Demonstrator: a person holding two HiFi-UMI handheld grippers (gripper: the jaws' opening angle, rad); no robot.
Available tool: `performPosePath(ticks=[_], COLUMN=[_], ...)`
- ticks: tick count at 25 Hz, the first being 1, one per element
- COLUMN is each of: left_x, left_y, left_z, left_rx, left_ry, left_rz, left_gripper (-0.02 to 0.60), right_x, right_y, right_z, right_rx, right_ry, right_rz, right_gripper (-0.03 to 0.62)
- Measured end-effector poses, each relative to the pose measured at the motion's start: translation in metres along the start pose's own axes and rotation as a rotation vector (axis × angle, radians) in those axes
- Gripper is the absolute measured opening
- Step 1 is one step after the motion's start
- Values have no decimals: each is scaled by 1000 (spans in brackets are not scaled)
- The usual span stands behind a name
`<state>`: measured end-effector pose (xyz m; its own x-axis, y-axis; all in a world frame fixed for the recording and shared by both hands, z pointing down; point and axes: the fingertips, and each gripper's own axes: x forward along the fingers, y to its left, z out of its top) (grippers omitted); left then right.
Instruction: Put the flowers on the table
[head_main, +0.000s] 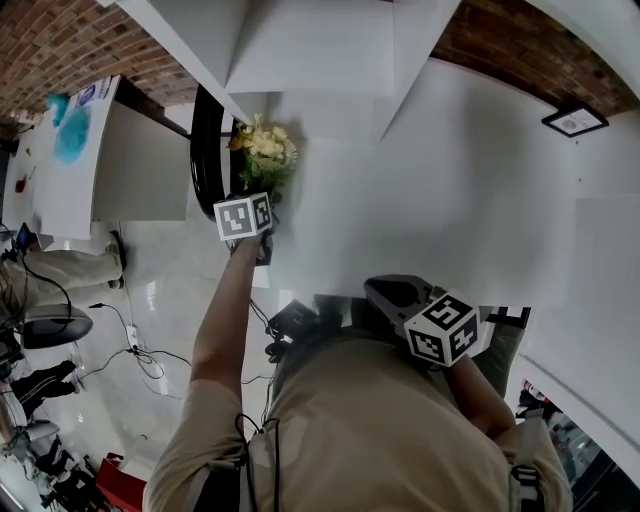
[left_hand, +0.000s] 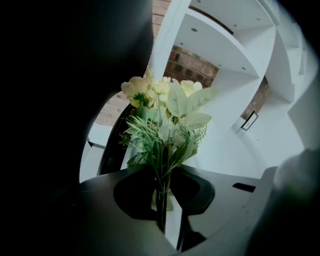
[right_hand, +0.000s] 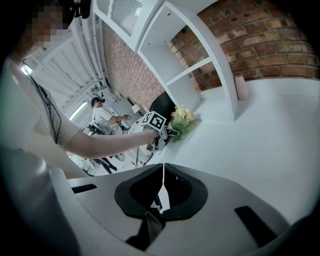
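1. At the edge of the white surface (head_main: 450, 200), the left tool (left_hand: 162, 220) grips the stems of a bunch of pale yellow flowers with green leaves (left_hand: 165, 120).
2. The right tool (right_hand: 161, 200) is closed, empty.
3. Setting down and release seem left.

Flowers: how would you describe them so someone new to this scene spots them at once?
Start at the big white table by the white shelves. At its left edge in the head view, the left gripper clamps the flowers by their stems. Pale yellow blooms over green leaves make them the only colour against all that white.
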<state>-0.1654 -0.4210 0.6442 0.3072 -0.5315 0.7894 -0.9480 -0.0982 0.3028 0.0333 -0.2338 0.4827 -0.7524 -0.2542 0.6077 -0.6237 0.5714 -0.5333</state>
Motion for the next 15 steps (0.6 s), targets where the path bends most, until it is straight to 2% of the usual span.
performPosePath(ticks=[12,15], left_x=[5,4], left_y=[-4,-5], left_z=[1,1], left_rx=[51,77], left_ry=[21,25], left_rz=[-14,-6], left_gripper=[56,111], right_x=[1,2], right_y=[4,7], right_z=[-1,-1], right_rx=[-13,-27], right_ry=[18,22], right_rz=[-8,-3], right_gripper=[23,23])
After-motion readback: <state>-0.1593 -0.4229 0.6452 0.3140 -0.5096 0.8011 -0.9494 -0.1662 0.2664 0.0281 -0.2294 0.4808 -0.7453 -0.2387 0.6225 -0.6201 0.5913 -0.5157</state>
